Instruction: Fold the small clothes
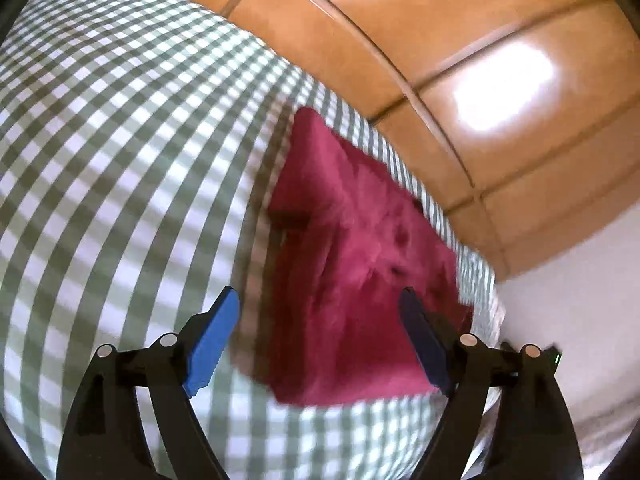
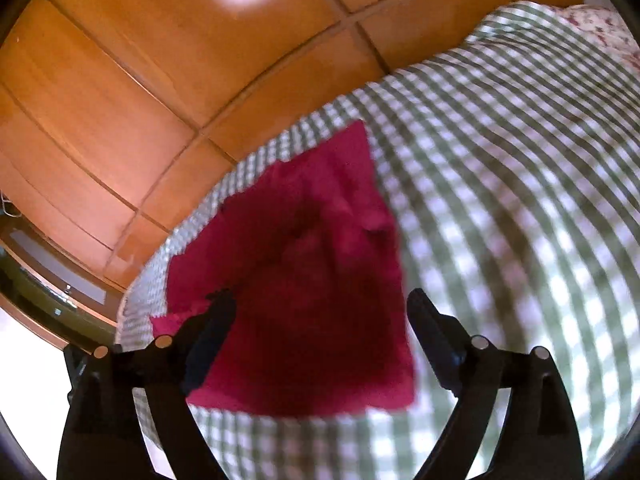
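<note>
The left hand-held gripper (image 1: 320,312) is wide open, its two blue fingers (image 1: 212,344) far apart. The right hand-held gripper (image 2: 320,320) is wide open too, and holds nothing.

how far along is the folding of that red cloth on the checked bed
Looks done: the dark red fabric garment lies as a layered rectangle on the green-and-white checked bedcover. In hand: nothing; left gripper and right gripper are open. Left: maybe a final fold.
</note>
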The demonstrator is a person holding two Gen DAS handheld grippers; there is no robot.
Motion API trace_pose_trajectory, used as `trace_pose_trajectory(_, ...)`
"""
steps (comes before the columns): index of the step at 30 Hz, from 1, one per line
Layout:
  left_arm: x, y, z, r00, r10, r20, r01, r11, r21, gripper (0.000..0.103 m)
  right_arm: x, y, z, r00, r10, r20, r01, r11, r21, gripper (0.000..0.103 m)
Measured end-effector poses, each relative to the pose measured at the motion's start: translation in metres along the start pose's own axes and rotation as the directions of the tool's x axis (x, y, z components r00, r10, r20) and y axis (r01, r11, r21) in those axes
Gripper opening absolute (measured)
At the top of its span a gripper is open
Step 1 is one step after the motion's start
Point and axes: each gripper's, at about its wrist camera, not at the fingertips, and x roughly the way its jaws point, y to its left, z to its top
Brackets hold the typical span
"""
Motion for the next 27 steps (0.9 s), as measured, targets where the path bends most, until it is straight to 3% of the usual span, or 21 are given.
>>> trace_pose_trajectory(2, 0.005, -0.002, -0.018, 0.999, 0.002, -0.039, 0.000, 0.998, 0.058, 0.079, 0.002, -0.006, -0.018, 0.998, -0.057, -0.031, 0.057, 0.998, -0.024, 0.086)
trace_pose_trajectory(4, 0.014, -0.004, -0.031, 0.997, 0.002, -0.081, 0.007, 0.995, 0.104, 0.070, 0.012, -0.012, -0.033, 0.994, -0.089, -0.066, 0.087, 0.996, -0.035, 0.077)
trace_pose_trajectory(8, 0.033, -0.016, -0.046, 0.992, 0.042, -0.119, -0.021, 0.985, 0.171, 0.053, 0.037, -0.005, -0.036, 0.992, -0.107, -0.071, 0.104, 0.993, -0.048, 0.049)
trace_pose_trajectory(12, 0.040, -0.012, -0.041, 0.992, 0.053, -0.115, -0.035, 0.988, 0.152, 0.026, 0.045, -0.002, -0.034, 0.991, -0.115, -0.071, 0.113, 0.993, -0.031, 0.028)
trace_pose_trajectory(20, 0.016, -0.010, -0.057, 0.993, 0.065, -0.100, -0.045, 0.980, 0.195, 0.018, 0.017, 0.009, -0.059, 0.991, -0.096, -0.091, 0.089, 0.993, -0.072, 0.023)
trace_pose_trajectory(27, -0.022, -0.007, -0.098, 0.986, 0.053, -0.158, -0.019, 0.977, 0.212, 0.018, -0.017, 0.005, -0.106, 0.984, -0.093, -0.150, 0.080, 0.993, -0.091, 0.023)
